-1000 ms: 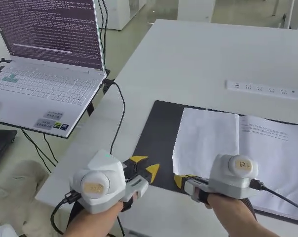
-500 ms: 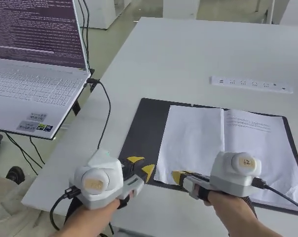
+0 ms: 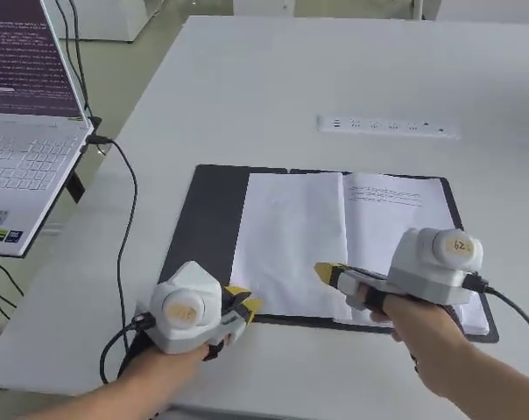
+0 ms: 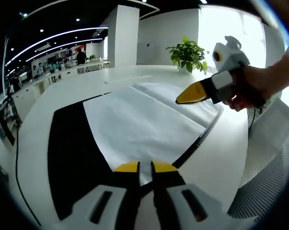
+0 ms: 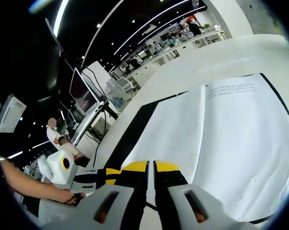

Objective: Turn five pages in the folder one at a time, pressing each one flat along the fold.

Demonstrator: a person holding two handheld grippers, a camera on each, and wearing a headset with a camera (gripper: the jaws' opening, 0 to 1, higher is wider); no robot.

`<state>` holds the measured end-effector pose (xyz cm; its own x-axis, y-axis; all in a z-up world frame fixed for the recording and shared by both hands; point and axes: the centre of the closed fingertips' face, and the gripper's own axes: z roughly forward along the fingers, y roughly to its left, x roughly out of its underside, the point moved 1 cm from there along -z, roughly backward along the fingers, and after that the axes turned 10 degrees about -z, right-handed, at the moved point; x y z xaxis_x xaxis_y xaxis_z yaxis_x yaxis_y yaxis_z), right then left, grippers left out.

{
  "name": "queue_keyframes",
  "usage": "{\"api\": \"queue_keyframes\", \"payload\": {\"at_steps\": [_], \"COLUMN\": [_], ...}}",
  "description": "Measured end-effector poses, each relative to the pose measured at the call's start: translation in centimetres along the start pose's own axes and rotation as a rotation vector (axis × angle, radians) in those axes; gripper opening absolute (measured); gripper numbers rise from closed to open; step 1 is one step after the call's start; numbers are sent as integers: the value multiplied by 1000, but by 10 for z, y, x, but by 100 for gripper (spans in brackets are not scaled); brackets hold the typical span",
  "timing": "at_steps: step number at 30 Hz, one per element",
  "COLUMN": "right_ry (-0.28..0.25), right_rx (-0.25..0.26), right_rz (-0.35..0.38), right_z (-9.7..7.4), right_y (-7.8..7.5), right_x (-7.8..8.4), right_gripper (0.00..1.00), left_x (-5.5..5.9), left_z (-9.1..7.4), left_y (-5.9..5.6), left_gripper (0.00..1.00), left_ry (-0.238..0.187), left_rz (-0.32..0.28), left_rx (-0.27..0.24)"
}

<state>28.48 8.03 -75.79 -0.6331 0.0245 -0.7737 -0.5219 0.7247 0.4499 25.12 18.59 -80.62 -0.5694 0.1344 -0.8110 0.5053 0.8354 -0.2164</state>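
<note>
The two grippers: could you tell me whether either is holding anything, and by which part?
The right gripper holds nothing, shut above the folder. The left gripper is shut at the bottom edge of the left page; a pinch cannot be told.

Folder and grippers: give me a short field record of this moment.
folder: black, open on the white table
left page: blank
right page: printed lines at top
left gripper: jaws shut, at the left page's near corner
right gripper: jaws shut, above the pages' near edge
nearby: power strip, laptop
</note>
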Motion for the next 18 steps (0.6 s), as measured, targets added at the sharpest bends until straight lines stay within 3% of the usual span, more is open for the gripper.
{"api": "queue_keyframes", "payload": {"at_steps": [6, 18], "right_ry": [-23, -40], "right_rx": [17, 7], "right_rz": [52, 181], "right_z": [0, 18], "right_y": [-27, -49], "right_x": [-16, -49], "right_gripper": [2, 0], "left_x": [-1, -2], "left_z": [7, 5], "left_y": [5, 9], "left_gripper": [5, 0], "left_ry": [-1, -18], "left_rz": [-40, -32], "left_rx": [-28, -57]}}
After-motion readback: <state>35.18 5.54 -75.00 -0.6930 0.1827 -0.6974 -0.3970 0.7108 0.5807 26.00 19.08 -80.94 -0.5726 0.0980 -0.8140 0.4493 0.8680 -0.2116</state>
